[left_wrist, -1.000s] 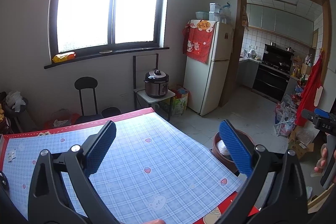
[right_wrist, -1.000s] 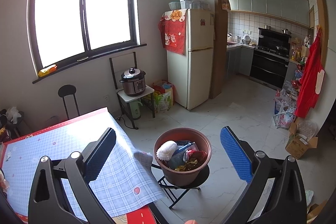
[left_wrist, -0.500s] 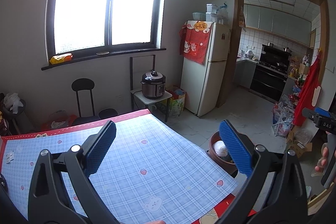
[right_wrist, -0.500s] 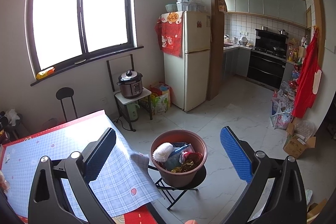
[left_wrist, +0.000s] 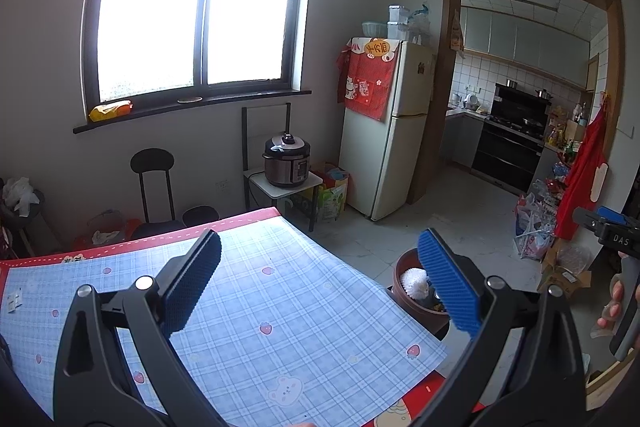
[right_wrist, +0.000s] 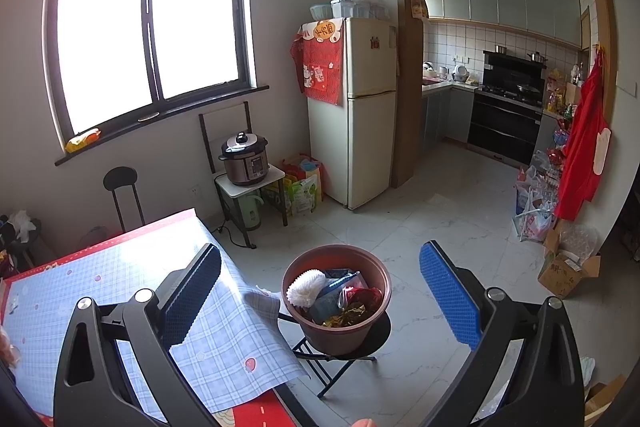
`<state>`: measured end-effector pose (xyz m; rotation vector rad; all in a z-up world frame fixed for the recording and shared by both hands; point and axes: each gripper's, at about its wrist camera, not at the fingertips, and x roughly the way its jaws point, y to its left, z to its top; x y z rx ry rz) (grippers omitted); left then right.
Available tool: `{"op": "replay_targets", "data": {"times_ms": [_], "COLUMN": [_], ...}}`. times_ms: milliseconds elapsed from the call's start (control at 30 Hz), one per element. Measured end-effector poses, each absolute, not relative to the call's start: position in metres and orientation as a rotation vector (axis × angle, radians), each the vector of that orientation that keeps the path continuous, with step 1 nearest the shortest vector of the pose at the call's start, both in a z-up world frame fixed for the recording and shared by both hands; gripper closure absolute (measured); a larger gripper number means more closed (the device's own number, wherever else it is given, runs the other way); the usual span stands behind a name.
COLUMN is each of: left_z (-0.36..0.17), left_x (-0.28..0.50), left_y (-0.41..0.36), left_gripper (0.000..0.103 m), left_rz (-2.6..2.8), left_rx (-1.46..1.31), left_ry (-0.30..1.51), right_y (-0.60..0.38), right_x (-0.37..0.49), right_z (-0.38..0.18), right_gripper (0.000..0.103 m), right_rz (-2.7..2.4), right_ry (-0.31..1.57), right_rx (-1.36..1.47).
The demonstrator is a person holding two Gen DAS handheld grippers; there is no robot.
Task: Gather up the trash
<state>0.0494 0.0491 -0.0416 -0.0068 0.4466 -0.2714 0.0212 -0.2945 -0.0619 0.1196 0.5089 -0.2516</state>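
Note:
A brown round bin (right_wrist: 336, 303) stands on a small black folding stool beside the table's right edge. It holds a white crumpled cup, blue and red wrappers and other trash. In the left wrist view the bin (left_wrist: 404, 267) shows partly behind my right finger. My left gripper (left_wrist: 320, 283) is open and empty above the blue checked tablecloth (left_wrist: 280, 311). My right gripper (right_wrist: 320, 295) is open and empty, held above and in front of the bin. The right gripper's handle (left_wrist: 612, 239) shows at the right edge of the left wrist view.
The tablecloth (right_wrist: 80, 291) hangs over the table corner near the bin. A small white packet (left_wrist: 14, 301) lies at the table's left edge. A rice cooker (right_wrist: 244, 159) on a stand, a fridge (right_wrist: 352, 107), a black stool (left_wrist: 154, 183) and floor clutter (right_wrist: 560, 259) lie beyond.
Both views have drifted slightly; the bin sits a little lower and nearer in the right wrist view. Both grippers stay open and empty.

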Motion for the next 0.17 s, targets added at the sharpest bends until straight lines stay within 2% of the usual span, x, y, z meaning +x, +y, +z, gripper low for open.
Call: {"op": "replay_targets", "data": {"times_ms": [167], "left_z": [-0.0444], "left_x": [0.0545], "left_y": [0.0508], "left_gripper": [0.006], "left_rz": [-0.257], "left_rx": [-0.025], "left_ry": [0.456], "right_y": [-0.2937], "right_x": [0.0282], "right_z": [-0.0646], "right_gripper": [0.005], "right_rz": [-0.254], "right_ry": [0.519], "right_rx": [0.122]}}
